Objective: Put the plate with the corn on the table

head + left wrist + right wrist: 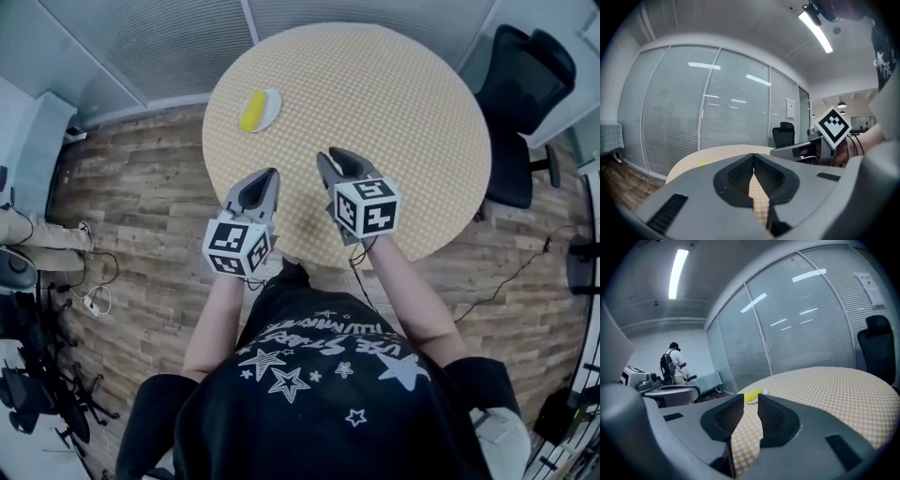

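Table: round, checked yellow cloth.

Plate: white, resting on the table at its far left edge. The corn lies on it, covering the left part of the plate.

Left gripper: held over the near left part of the table. Its own view shows the jaw tips meeting, with nothing between them. The plate is well apart from it, ahead and slightly to the left. In the left gripper view the corn shows only as a small yellow mark on the cloth, left of the jaws.

Right gripper: held over the near middle of the table, just beside the left one. Its own view shows the jaws standing a narrow gap apart, holding nothing. The corn appears through that gap, farther off on the cloth, with a sliver of plate at its right. From the head view, the plate lies well apart, ahead and to the left of this gripper.

Neither gripper touches plate or corn.

Surroundings: black chair at the table's far right; a person stands in the background of the right gripper view.
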Motion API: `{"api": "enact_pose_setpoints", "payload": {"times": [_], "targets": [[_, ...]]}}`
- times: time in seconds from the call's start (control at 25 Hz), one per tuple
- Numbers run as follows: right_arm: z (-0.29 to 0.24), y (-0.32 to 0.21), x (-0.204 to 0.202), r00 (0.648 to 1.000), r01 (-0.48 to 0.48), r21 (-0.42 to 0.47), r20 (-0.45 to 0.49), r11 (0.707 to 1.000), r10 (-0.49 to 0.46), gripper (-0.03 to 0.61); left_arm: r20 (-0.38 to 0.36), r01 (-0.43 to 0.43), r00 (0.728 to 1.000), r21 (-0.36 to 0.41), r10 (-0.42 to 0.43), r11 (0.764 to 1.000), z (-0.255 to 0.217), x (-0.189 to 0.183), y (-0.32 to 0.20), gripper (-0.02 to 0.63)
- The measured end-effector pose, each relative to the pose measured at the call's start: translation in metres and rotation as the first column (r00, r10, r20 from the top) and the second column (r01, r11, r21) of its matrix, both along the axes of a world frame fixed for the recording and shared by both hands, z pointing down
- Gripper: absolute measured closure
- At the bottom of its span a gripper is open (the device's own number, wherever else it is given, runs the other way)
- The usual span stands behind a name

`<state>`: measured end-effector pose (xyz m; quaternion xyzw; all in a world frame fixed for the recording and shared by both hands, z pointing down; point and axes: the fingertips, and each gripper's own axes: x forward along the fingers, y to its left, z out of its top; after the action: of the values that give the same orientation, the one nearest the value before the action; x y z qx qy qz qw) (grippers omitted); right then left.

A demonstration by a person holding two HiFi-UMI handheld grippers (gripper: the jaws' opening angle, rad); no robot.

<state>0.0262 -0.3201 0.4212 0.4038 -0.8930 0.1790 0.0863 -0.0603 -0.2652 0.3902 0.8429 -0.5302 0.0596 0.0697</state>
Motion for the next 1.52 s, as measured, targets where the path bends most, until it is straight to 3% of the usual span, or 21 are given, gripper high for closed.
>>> {"api": "enact_pose_setpoints", "payload": {"times": [0.32,0.6,0.76,1.08,1.52], "targets": [[0.004,0.060,0.045,0.998,0.001,0.081,-0.061,0.997,0.004,0.482,0.011,-0.020,1.000,-0.005,0.020,1.000,0.001,0.046,0.060,0.606],[0.029,0.101,0.069,0.998,0.010,0.049,-0.070,0.999,-0.006,0.482,0.003,-0.019,1.000,-0.039,0.019,0.999,0.005,0.071,0.099,0.606],[0.050,0.124,0.074,1.000,0.023,-0.012,-0.020,1.000,-0.023,0.483,0.010,-0.032,0.999,-0.063,0.032,0.997,0.011,0.077,0.117,0.606],[0.062,0.151,0.087,1.000,-0.031,-0.034,-0.004,0.999,0.031,0.492,-0.014,-0.046,0.999,-0.088,0.045,0.995,0.026,0.072,0.145,0.606],[0.009,0.207,0.049,0.995,-0.028,0.119,-0.091,0.993,0.039,0.508,-0.058,-0.037,0.998,-0.034,0.035,0.999,0.007,0.020,0.218,0.606]]}}
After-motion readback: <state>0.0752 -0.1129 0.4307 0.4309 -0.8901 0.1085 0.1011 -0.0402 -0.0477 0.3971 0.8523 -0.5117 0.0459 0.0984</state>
